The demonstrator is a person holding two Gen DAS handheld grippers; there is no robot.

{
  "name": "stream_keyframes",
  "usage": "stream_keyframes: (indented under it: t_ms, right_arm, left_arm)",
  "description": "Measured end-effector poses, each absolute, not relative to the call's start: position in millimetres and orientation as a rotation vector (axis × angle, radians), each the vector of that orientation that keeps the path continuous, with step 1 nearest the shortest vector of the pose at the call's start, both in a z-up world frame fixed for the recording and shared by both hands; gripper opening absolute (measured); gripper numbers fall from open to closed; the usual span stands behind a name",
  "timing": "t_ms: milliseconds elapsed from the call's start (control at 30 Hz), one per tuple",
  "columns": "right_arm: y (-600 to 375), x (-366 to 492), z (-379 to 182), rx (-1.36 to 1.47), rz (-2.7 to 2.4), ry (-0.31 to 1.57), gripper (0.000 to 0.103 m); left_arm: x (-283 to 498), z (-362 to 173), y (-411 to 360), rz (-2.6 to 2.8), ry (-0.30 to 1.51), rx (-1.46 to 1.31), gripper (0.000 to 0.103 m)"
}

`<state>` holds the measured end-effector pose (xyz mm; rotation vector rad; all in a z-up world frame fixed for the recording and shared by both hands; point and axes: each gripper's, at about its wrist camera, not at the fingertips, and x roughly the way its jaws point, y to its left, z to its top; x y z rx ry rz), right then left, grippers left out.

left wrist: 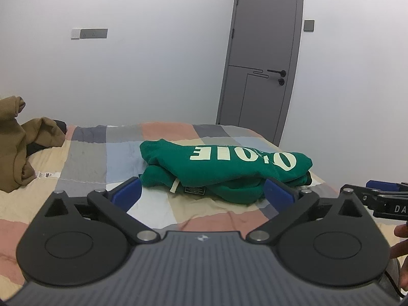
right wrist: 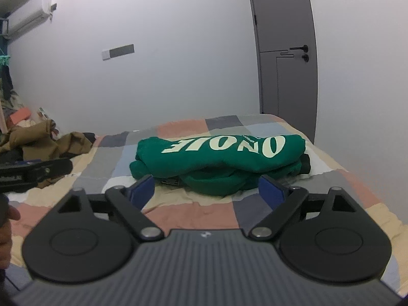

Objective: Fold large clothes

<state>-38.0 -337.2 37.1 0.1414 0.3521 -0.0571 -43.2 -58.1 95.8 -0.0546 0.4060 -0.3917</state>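
Your green sweatshirt (left wrist: 224, 168) lies folded into a thick bundle in the middle of the bed (left wrist: 84, 153), on the patchwork cover, its pale lettering facing up and reading upside down from where you stand. Your left hand-held gripper (left wrist: 202, 191) has its blue jaws spread wide with nothing between them, the near edge of the bundle just ahead of the tips. Your right hand-held gripper (right wrist: 206, 188) is likewise wide and empty, sitting just short of the same near edge.

The fold looks close to finished, so judge this as the let-go and tidy step. Draw both grippers straight back, low and level, so a fingertip does not catch the loose lower layer that bulges out under the top panel. That lower roll looks uneven toward the right end, where a dark inner part peeks out; if you want a squarer bundle, tuck that side in with one gripper while the other steadies the top.

The brown garment (left wrist: 15, 137) heaped at the left of the bed looks like the next piece; keep it apart from the finished one.
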Motion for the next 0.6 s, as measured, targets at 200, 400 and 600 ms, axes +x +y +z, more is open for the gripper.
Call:
stream_keyframes:
  t_ms: [200, 400, 600]
  right_arm:
    - [-335.2, -36.2, 36.2, 0.148, -0.067, 0.361, 0.090]
    - [-331.7, -38.6, 37.2, 0.146, -0.073, 0.355, 0.090]
    - [-330.0, -38.4, 37.3, 0.132, -0.064, 0.365, 0.090]
  left_arm:
    - [-45.1, 97.2, -56.4, -0.380, 0.404, -0.052, 0.103]
    - [-47.3, 97.8, -57.0, -0.383, 0.424, -0.048, 0.103]
    - [-49.2, 99.1, -56.5, -0.379, 0.421, -0.044, 0.103]
